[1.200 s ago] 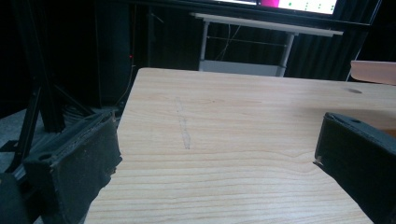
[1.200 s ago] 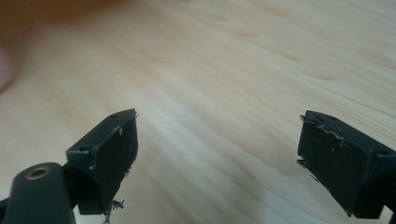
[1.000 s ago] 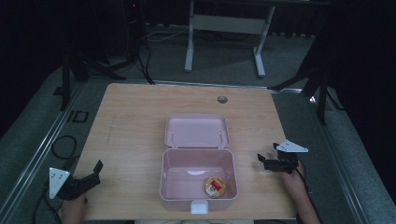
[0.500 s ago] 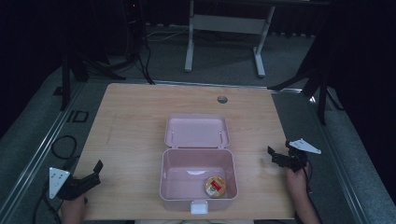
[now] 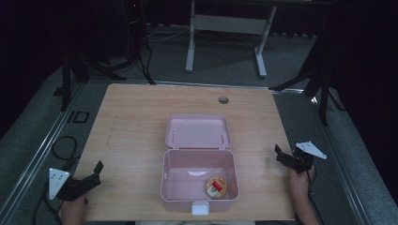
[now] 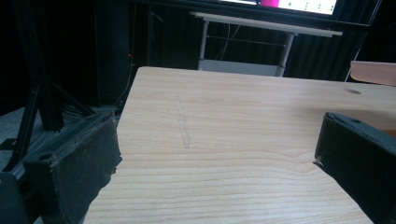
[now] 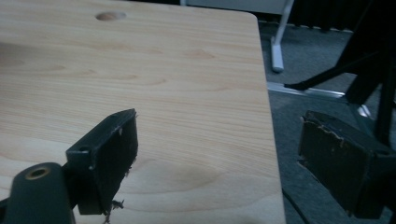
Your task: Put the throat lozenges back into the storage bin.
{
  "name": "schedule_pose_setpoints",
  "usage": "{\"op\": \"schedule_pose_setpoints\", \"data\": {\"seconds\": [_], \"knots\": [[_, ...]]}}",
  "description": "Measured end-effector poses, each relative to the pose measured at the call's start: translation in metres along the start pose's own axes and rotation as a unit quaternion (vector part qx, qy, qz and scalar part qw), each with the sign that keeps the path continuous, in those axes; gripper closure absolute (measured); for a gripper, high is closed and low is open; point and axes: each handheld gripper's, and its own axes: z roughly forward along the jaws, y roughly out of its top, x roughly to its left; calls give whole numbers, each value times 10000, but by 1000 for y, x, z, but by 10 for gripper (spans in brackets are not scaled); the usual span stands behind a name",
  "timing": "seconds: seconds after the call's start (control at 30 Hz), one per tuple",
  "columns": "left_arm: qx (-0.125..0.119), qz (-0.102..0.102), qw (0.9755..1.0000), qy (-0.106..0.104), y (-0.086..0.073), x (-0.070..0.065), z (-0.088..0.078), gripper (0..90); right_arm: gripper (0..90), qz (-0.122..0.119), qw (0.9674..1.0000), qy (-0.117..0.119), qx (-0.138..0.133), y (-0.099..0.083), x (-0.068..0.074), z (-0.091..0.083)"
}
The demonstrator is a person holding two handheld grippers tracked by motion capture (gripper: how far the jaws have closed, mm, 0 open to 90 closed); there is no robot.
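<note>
Both grippers are black, each topped by a grey three-cornered plate; the left gripper (image 5: 96, 172) and right gripper (image 5: 279, 154) have worn, frayed jaw pads.

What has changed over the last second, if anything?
The right tongs drew back from beside the pink box to the table's right edge, jaws open and empty. The left tongs stayed at the near left corner, open. The box, its lid laid back, and the round tin inside did not move.

Wooden table (image 5: 136, 122) with a round hole (image 5: 223, 100) — grey desk frame (image 5: 225, 28) behind
</note>
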Motion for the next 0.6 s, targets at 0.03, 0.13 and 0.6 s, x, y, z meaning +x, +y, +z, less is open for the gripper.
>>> {"op": "schedule_pose_setpoints", "data": {"seconds": [0.03, 0.13, 0.6], "knots": [[-6, -5, 10000, 1, 0, 0, 0, 3, 119, 21, 10000, 19, -21, 0, 0, -1], [-12, -10, 10000, 9, 0, 0, 0, 4, 119, 35, 9997, 206, -112, 0, 1, -2], [-12, -18, 10000, 18, 0, 0, 0, 3, 121, 8, 9997, 244, 27, -1, 1, 0]]}}
